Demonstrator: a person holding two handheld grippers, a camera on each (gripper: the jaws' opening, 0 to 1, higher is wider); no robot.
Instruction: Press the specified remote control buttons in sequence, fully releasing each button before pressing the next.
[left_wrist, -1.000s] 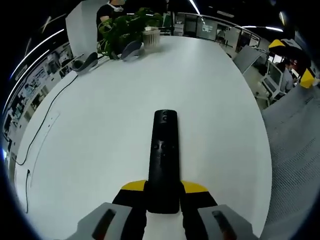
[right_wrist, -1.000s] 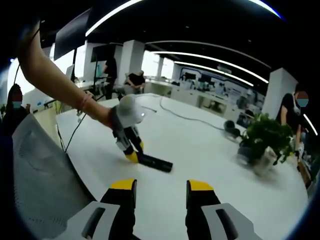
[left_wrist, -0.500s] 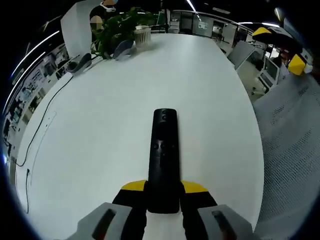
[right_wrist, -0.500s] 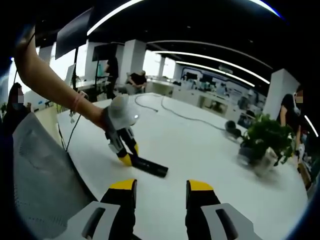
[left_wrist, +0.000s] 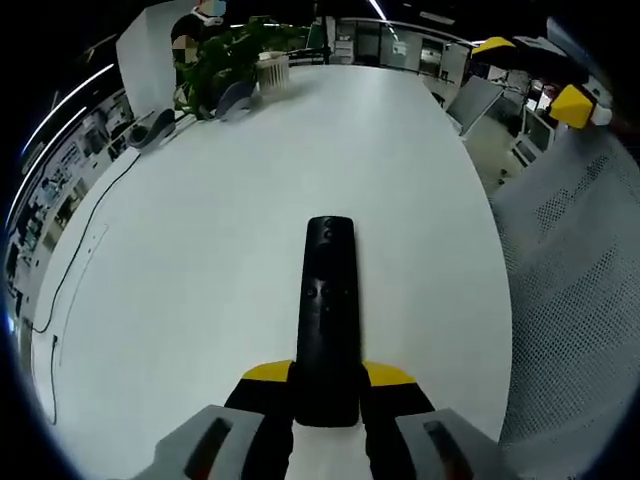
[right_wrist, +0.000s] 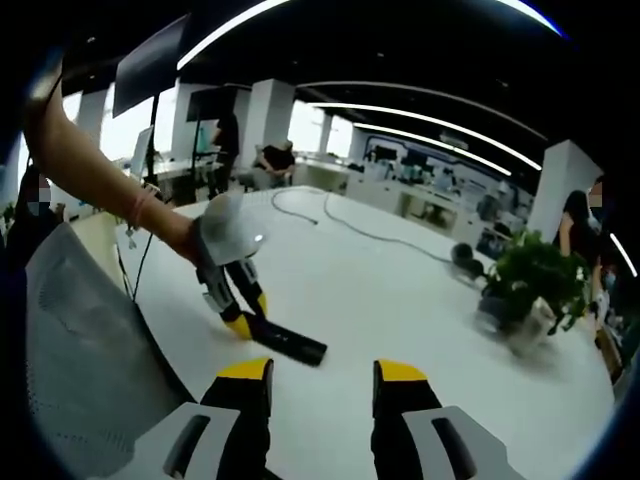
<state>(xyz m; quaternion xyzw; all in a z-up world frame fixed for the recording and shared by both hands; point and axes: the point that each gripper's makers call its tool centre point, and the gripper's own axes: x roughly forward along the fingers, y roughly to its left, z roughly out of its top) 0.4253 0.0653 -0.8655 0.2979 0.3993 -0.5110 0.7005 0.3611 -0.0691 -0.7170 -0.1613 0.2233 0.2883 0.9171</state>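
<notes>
Black remote (left_wrist: 329, 320) clamped at its near end in my left hand-held gripper (left_wrist: 329, 385) over white desk (left_wrist: 200, 250); right hand-held gripper (right_wrist: 322, 385) open, empty.

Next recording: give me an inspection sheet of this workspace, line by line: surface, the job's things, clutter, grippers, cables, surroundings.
Surface: large white table, mostly bare, rounded edge.
Job's things: black remote control lying flat on the table, its near end between the left gripper's jaws.
Clutter: potted plant at the far edge of the table; a grey object beside it, too small to identify.
Grippers: left gripper shut on the remote control; right gripper open, holding nothing, held above the table.
Cables: a thin black cable runs along the table's left side.
Surroundings: grey mesh chair back beside the table; open office with desks, ceiling light strips and people in the background.
</notes>
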